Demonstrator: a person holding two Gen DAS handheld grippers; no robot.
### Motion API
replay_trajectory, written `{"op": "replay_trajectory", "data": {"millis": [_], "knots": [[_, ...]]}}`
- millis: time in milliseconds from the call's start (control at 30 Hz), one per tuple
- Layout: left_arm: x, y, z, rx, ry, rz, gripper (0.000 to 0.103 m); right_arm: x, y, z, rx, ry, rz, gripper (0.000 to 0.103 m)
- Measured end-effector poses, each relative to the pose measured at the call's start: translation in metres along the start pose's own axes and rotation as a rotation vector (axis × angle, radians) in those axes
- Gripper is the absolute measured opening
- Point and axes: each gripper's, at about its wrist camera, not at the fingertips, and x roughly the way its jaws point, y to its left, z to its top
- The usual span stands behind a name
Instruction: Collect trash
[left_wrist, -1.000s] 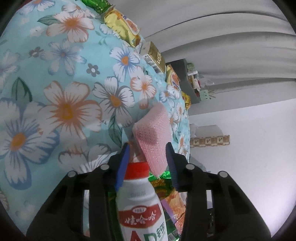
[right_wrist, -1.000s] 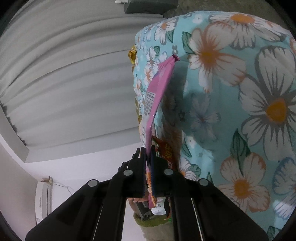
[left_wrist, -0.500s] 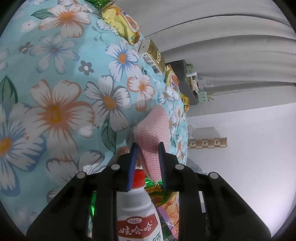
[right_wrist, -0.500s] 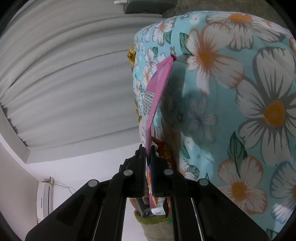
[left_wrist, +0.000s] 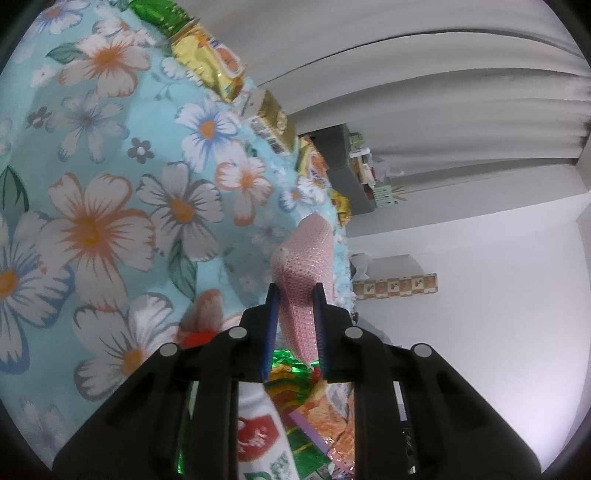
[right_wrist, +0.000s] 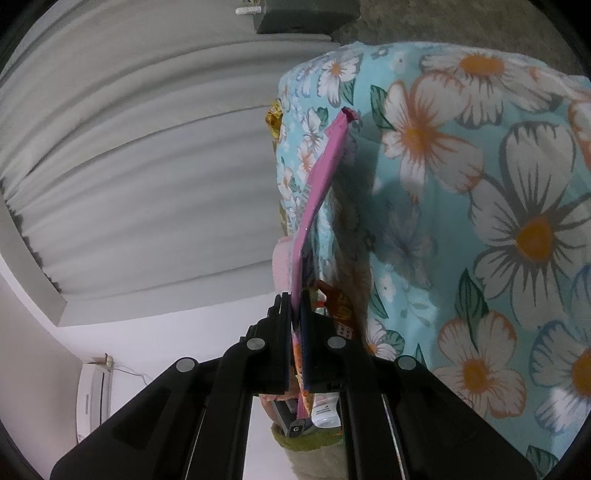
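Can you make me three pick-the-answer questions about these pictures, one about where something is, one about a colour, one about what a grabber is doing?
1. Where is the bumpy pink foam piece?
A. between the left gripper's fingers
B. on the grey shelf
C. on the floor

2. What colour is the flowered tablecloth's background?
A. red
B. light blue
C. black

3. What is the right gripper doing?
A. hanging empty
B. clamping a flat pink wrapper
C. gripping a bottle

Answers: 1 A, both blue pads flank it. 2 B, light blue shows between the flowers. 3 B, the wrapper runs out from its shut fingers.
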Motion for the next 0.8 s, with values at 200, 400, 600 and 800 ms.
{"op": "replay_trajectory", "data": {"millis": [200,400,600,800], "knots": [[-0.015,-0.014,-0.007,0.033,-0.01,-0.032,0.016,-0.007,0.006,0.0,-0.012,-0.01,0.019,0.005],[-0.028,-0.024,-0.016,0.056,-0.019,-0.064,0.016,-0.012,0.014,0.002,-0.021,-0.012,0.038,0.005],[-0.038,-0.034,-0.024,0.079,-0.028,-0.093,0.016,-0.015,0.021,0.001,-0.034,-0.018,0.051,0.005],[-0.048,-0.045,-0.034,0.104,-0.034,-0.115,0.016,-0.02,0.031,0.002,-0.049,-0.034,0.071,0.005]]}}
